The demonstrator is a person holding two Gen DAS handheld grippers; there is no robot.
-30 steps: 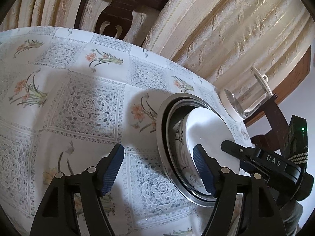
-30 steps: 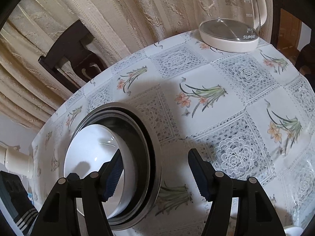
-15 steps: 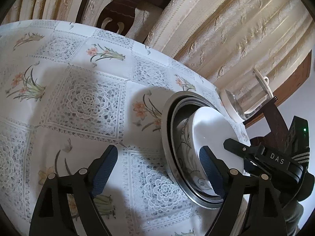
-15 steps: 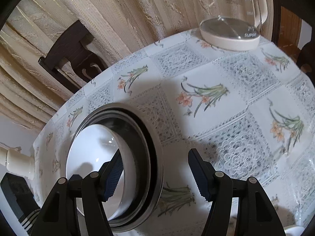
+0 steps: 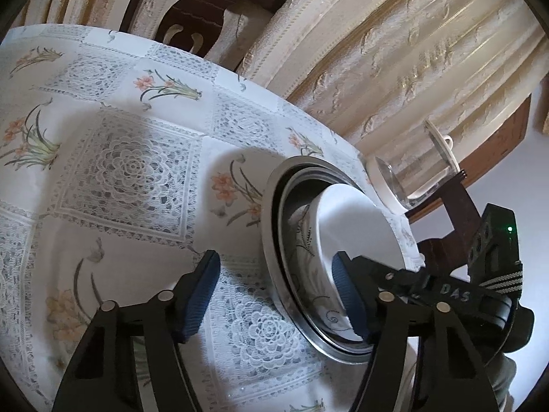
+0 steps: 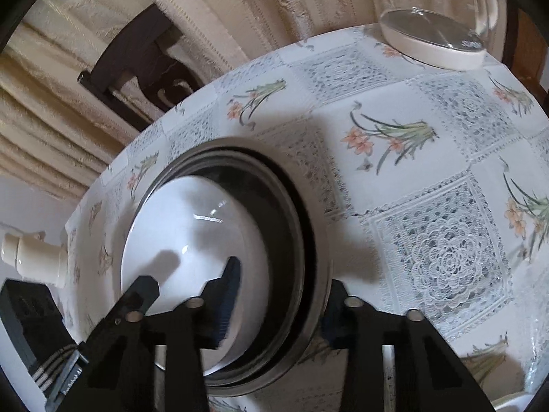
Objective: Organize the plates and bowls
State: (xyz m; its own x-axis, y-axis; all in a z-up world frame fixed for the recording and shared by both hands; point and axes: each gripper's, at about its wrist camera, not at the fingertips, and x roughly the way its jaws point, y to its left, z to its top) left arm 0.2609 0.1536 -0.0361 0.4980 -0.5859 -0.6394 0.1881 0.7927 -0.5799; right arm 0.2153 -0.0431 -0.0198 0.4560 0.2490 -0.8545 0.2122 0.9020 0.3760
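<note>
Your right tongs [image 6: 278, 295] gape wide, straddling the metal basin's [image 6: 308, 240] rim; left tongs [image 5: 274, 295] likewise; white bowl [image 6: 192, 233] inside.

The black two-finger left gripper [image 5: 274, 292] has angular plastic arms with triangular cut-outs, round silver rivets at the joints and ribbed blue pads [image 5: 200, 297] on the inner faces. The black right gripper [image 6: 278, 304] has the same build and silver rivets; seen from the left wrist, its body carries pale letters "DAS", a striped grey-and-black strap and a small green light.
</note>
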